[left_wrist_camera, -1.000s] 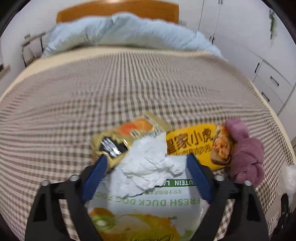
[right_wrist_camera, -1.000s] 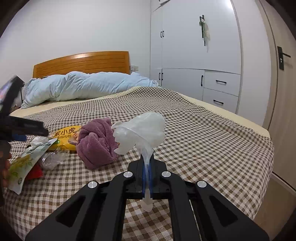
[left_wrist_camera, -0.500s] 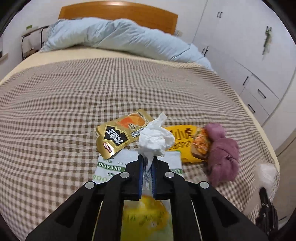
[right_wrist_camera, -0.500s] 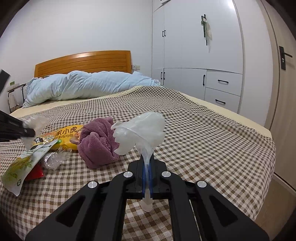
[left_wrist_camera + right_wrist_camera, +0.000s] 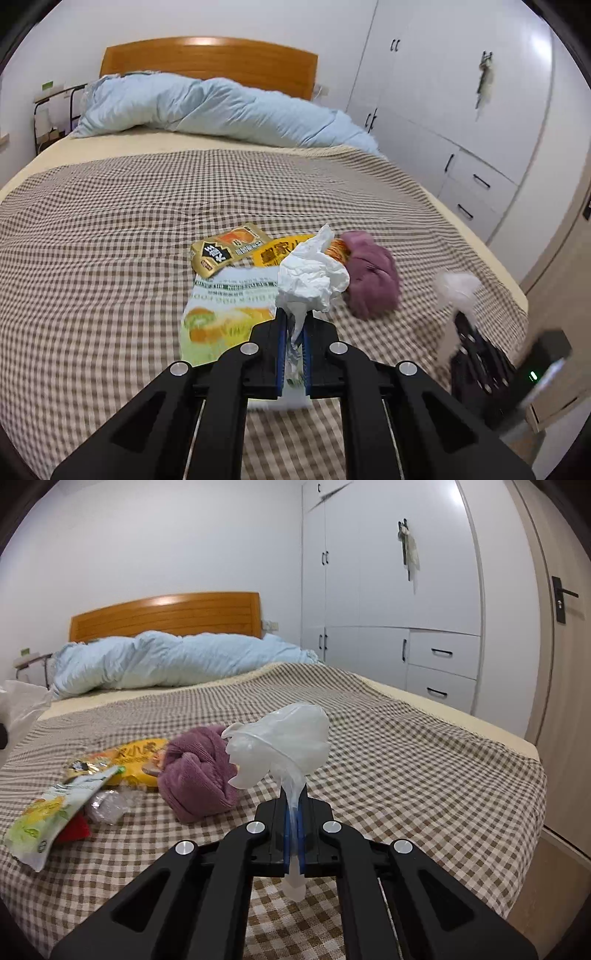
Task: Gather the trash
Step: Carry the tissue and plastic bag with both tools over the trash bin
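We have the crumpled white paper tissue (image 5: 312, 275) clamped between the blue pads of our left gripper (image 5: 294, 334), lifted clear above the bed's brown-and-cream checked blanket (image 5: 110, 258). Our right gripper (image 5: 294, 814) is closed tight on a scrunched translucent white plastic bag (image 5: 284, 744), whose twisted neck runs down between the pads and pokes out below them.

Beneath the tissue, flat on the blanket, lies a white, green and yellow printed food pouch (image 5: 225, 306). Just beyond it is a gold and black snack wrapper (image 5: 225, 253), and beside that a yellow snack packet with red characters (image 5: 280, 251). A bundled mauve towel (image 5: 371, 273) sits against the packet's right end. From the right wrist view, a crushed clear plastic wrapper (image 5: 109, 805) and something red (image 5: 75, 829) lie partly under the pouch's near edge; we cannot tell what the red thing is.

At the head of the bed a rumpled pale blue duvet (image 5: 207, 107) lies against the orange wooden headboard (image 5: 207, 59). White wardrobes with black handles (image 5: 391, 590) line the wall beside the bed.
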### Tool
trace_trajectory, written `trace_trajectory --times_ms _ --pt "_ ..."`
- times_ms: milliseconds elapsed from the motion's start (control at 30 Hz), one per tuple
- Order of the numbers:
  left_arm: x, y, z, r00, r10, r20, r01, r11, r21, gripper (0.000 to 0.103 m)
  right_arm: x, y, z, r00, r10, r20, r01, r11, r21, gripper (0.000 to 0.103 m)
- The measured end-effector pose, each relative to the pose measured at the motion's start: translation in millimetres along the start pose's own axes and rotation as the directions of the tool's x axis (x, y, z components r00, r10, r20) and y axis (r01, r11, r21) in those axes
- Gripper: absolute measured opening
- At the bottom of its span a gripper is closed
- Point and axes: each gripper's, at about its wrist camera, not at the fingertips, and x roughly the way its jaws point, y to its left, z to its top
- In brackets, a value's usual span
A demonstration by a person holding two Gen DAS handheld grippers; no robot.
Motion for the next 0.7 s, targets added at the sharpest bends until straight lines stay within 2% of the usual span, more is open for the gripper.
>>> trace_trajectory --times_ms 300,533,700 --pt "-56.7 -6.8 -37.1 0.997 -0.072 0.023 0.072 0.997 0.008 0.004 -28.0 2.3 -0.8 0.989 0.119 0.087 -0.113 0.991 -0.071 0.003" --pt "-91.7 -9.2 -66.3 0.990 -0.130 0.049 0.130 0.991 0.013 0.004 -84.4 -7.2 -1.6 0.970 0.193 0.147 -0.182 0.979 -0.089 0.003" --pt "-107.8 -13.5 -89.0 0.989 -0.137 0.053 0.135 0.990 0.039 0.004 -123.4 -14.2 -3.3 0.957 0.241 0.162 -0.228 0.969 -0.095 0.003"
